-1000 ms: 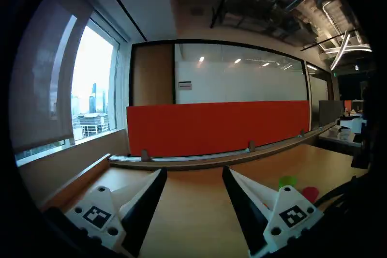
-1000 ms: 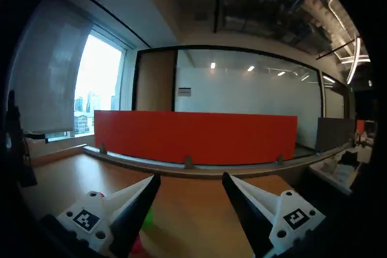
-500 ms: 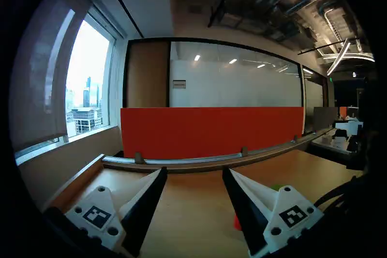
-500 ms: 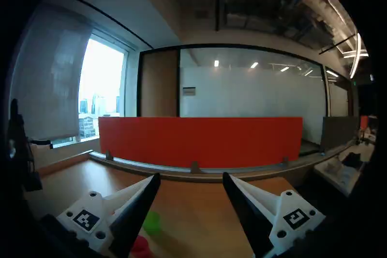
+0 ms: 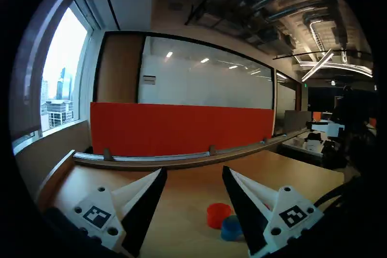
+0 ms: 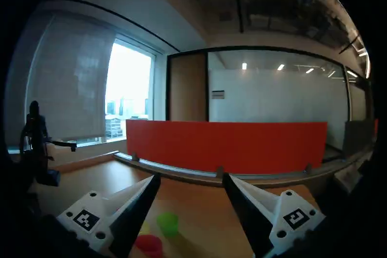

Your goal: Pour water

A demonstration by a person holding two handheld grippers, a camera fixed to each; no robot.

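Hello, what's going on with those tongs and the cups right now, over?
Left tongs open, empty. Right tongs open, empty. Red cup, blue cup on desk before left; green cup before right. No blocker seen.

Daylight blows out the window (image 5: 58,93) up-left of the left tongs (image 5: 193,169); ceiling strips (image 5: 317,64) glow up-right. The room is dim, the desk (image 5: 184,224) softly lit, shadows faint. Fisheye bends the edges.
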